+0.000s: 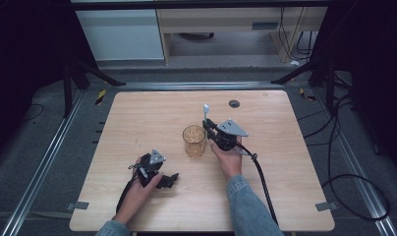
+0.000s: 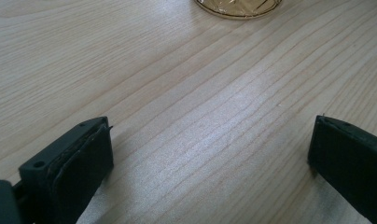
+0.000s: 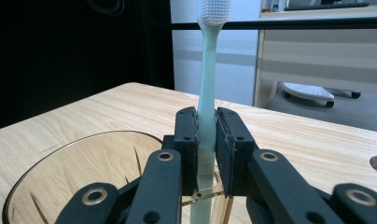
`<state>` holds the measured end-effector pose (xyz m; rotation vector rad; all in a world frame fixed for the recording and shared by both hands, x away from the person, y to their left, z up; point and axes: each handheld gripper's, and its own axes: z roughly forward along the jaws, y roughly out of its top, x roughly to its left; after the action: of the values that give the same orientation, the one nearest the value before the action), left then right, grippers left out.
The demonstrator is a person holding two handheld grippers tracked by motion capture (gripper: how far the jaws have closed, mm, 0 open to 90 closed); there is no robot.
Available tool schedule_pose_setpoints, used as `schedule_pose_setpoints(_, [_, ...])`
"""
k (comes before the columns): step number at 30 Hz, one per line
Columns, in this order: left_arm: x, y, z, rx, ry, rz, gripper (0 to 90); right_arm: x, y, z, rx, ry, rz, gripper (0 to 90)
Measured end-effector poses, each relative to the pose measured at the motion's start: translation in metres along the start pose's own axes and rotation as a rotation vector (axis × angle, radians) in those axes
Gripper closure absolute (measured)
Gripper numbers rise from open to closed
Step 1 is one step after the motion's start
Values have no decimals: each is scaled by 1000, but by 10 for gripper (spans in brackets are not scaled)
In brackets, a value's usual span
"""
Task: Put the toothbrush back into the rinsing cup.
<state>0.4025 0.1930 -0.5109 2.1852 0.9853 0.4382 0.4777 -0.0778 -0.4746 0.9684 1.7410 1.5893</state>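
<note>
A pale green toothbrush (image 3: pixel 206 93) with white bristles stands upright, and my right gripper (image 3: pixel 206 154) is shut on its handle. Its lower end hangs over the rim of an amber glass cup (image 3: pixel 84 172). In the high view the cup (image 1: pixel 194 141) stands at the table's middle, with the right gripper (image 1: pixel 210 127) just right of it and the toothbrush (image 1: pixel 206 111) sticking up. My left gripper (image 1: pixel 169 179) rests low on the table at the front left, open, with bare wood between its jaws (image 2: pixel 210 154). The cup's base (image 2: pixel 238 7) shows ahead of it.
A round grey grommet (image 1: pixel 234 103) sits in the wooden table (image 1: pixel 265 196) near its far edge. Cables trail off the right side. Behind the table stand a white cabinet (image 1: pixel 120 34) and a wooden shelf unit (image 1: pixel 226 22).
</note>
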Motion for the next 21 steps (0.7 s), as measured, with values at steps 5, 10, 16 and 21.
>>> schedule_pose_setpoints(5, [0,0,0,0,0,0,0,1,-2,0,7,3,1,790])
schedule_pose_setpoints(10, [0,0,0,0,0,0,0,1,-3,1,13,3,5,790])
schedule_pose_setpoints(16, [0,0,0,0,0,0,0,1,-4,1,13,5,6,789])
schedule_pose_setpoints(21, [0,0,0,0,0,0,0,0,-4,1,15,5,9,787])
